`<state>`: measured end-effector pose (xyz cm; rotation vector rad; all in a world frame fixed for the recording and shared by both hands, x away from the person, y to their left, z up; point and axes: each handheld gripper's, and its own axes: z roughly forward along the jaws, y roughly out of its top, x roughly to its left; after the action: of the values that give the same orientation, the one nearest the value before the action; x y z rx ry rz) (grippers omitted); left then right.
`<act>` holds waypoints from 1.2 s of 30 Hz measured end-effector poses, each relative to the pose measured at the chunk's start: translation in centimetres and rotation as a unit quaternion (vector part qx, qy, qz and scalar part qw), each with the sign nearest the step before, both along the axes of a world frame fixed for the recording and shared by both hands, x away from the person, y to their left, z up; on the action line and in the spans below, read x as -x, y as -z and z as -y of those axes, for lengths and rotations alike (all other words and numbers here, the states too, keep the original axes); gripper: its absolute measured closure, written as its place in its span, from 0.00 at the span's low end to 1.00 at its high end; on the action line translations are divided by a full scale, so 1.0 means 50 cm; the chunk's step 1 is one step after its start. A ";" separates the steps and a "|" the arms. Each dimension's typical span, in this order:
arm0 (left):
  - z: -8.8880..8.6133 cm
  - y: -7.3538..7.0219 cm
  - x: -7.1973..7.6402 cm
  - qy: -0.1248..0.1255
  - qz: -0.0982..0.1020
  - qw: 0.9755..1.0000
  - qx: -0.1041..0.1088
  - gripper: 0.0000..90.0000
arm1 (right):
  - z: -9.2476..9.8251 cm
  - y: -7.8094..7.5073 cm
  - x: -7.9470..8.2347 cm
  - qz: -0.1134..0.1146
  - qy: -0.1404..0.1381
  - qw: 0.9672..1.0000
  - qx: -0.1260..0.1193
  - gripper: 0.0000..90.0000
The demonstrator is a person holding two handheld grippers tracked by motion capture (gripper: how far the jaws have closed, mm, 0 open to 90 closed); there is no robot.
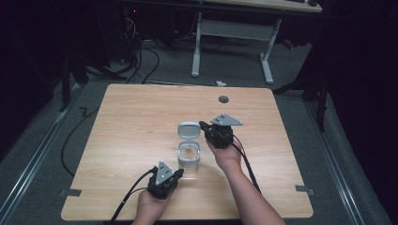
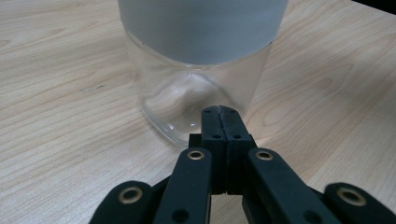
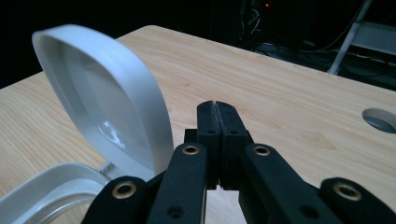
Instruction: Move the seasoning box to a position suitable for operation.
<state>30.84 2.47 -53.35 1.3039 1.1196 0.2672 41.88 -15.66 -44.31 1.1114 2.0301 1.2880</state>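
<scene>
1. At the middle of the wooden table (image 1: 141,122): a clear container (image 1: 189,156) with a grey rim, its hinged lid (image 1: 188,130) flipped up and back on the far side, mouth exposed.
2. On the near left of the container: left gripper (image 1: 179,173), jaws pressed together with nothing between them, tips resting just beside the clear lower wall (image 2: 187,100), perhaps touching it.
3. To the right of the raised lid: right gripper (image 1: 202,125), jaws likewise closed flat and empty, tips near the lid's edge but apart from it, with the lid's inner face (image 3: 100,105) standing tilted just to one side of the jaws.
4. Likely step in hand: working the lid about its hinge while bracing the body, judged from one gripper low at the wall and the other up by the lid.
5. To do it well:
   - keep the left tips low against the wall, pushing toward the hinge side, so the light container neither slides nor tips;
   - meet the lid's rim with the flat side of the closed right jaws, not the points;
   - follow the hinge's arc rather than pushing straight down;
   - ease off once the lid sits level on the rim (image 3: 44,184).
6. Main risk: a smooth, light container skidding across the table under a sideways shove.
</scene>
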 end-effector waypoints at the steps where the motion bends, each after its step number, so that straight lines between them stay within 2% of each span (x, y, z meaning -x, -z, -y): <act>1: 0.000 0.000 0.000 0.000 0.000 1.000 0.001 1.00 | -0.002 -0.003 -0.001 0.002 -0.003 1.000 0.000 1.00; 12: 0.000 0.000 0.000 0.000 0.001 1.000 0.001 1.00 | -0.010 -0.014 0.014 0.007 -0.021 1.000 0.006 1.00; 21: 0.000 0.000 0.001 0.002 0.000 1.000 0.002 1.00 | -0.018 -0.015 0.043 0.012 -0.039 0.999 0.011 1.00; 28: 0.000 0.000 0.001 0.002 0.000 1.000 0.002 1.00 | -0.016 -0.010 0.079 0.016 -0.052 0.999 0.001 1.00; 31: 0.000 0.000 0.001 0.001 0.000 1.000 0.004 1.00 | -0.015 -0.006 0.103 0.019 -0.063 0.998 0.003 1.00; 36: -0.001 0.000 0.001 0.002 0.000 1.000 0.003 1.00 | -0.015 0.004 0.123 0.022 -0.070 0.997 0.007 1.00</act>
<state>30.80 2.49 -53.34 1.3003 1.1164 0.2599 35.72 -14.92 -44.52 0.9408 2.1136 1.3516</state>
